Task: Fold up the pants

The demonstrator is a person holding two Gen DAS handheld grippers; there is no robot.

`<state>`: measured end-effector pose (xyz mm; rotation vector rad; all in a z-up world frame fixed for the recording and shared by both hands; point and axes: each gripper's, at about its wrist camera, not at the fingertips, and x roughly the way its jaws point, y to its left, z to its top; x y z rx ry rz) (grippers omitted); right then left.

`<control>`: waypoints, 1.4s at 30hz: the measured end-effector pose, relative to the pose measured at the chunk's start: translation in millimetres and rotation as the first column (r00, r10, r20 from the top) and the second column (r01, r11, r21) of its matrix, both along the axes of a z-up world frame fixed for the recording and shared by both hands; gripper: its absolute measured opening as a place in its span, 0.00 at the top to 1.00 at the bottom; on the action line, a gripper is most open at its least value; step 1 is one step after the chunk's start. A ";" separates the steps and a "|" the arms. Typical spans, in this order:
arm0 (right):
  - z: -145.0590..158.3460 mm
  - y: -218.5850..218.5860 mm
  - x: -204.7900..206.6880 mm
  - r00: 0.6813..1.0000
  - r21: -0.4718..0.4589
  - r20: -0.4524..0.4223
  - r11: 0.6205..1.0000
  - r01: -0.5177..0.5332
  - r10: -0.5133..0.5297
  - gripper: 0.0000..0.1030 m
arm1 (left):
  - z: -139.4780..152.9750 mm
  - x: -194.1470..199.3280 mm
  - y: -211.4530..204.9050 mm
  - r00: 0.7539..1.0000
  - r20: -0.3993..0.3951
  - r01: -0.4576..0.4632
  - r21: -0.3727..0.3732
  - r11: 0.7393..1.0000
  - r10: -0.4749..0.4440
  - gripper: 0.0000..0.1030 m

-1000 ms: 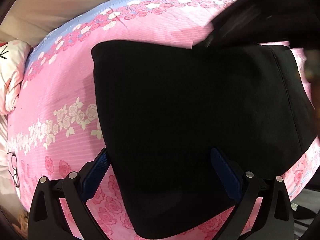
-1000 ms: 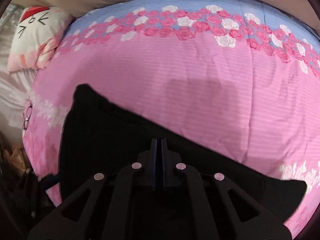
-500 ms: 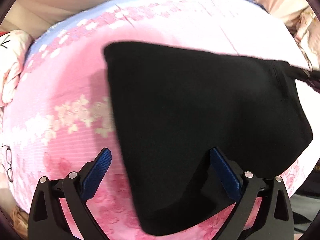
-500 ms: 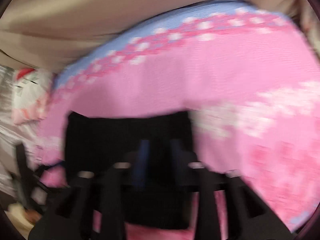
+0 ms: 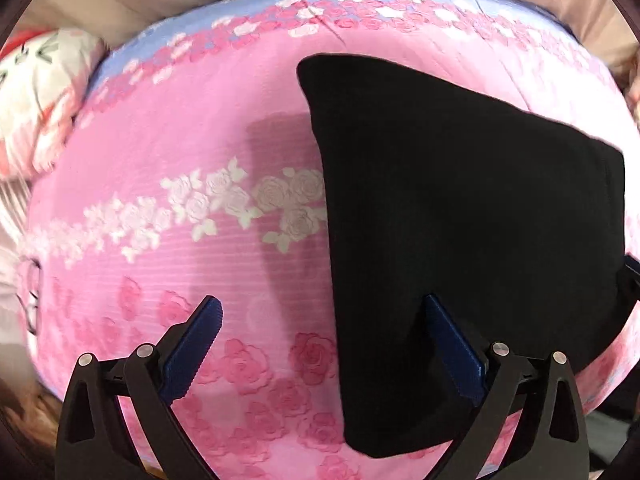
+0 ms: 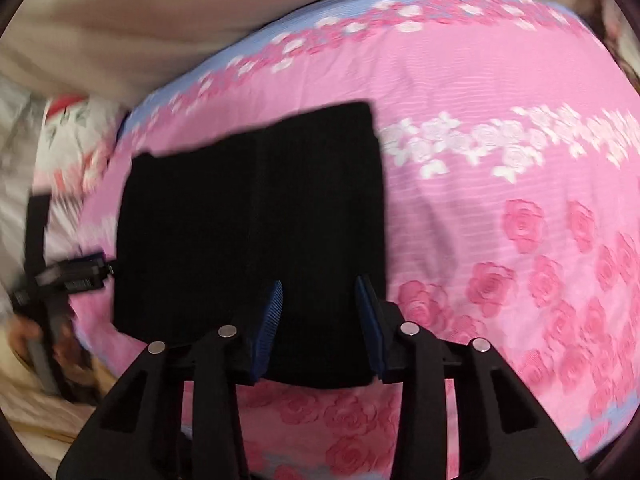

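The black pants [image 5: 460, 220] lie folded in a flat block on the pink rose bedspread [image 5: 180, 152]. My left gripper [image 5: 320, 316] hovers wide open over the pants' left edge, its right finger [image 5: 448, 336] above the cloth and its left finger over bare bedspread. In the right wrist view the pants [image 6: 248, 216] fill the centre-left. My right gripper [image 6: 320, 296] hangs over their near right corner, jaws partly apart and closing. The cloth lies below the gap and the pads do not press on it. The left gripper [image 6: 76, 272] shows at the pants' left side.
A white pillow [image 5: 36, 92] with a red cartoon print lies at the bed's far left, also visible as the pillow [image 6: 68, 128]. A pair of glasses [image 5: 32, 300] rests at the left edge. Beige fabric [image 6: 160, 12] rises behind the bed.
My right gripper, shut on the pants a second ago, has opened, let go and swung across. The pants now lie as a smaller folded block. My left gripper has drifted leftward.
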<state>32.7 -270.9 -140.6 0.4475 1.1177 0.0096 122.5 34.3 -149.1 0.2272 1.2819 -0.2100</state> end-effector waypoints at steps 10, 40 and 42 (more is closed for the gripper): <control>28.0 178.8 153.8 0.860 0.104 0.067 0.854 -0.510 0.506 0.61 | 29.2 -26.4 46.0 0.997 0.028 -0.074 -0.001 0.997 0.074 0.05; 1.7 1.2 -64.6 0.997 0.027 -0.017 0.997 0.079 -0.078 0.48 | 28.6 -35.9 24.9 1.000 -0.018 0.003 -0.025 1.000 -0.004 0.06; -9.4 13.3 -74.5 0.997 0.054 0.010 0.996 0.073 -0.074 0.54 | 27.2 -35.1 3.2 0.998 -0.027 0.051 0.016 0.999 -0.051 0.06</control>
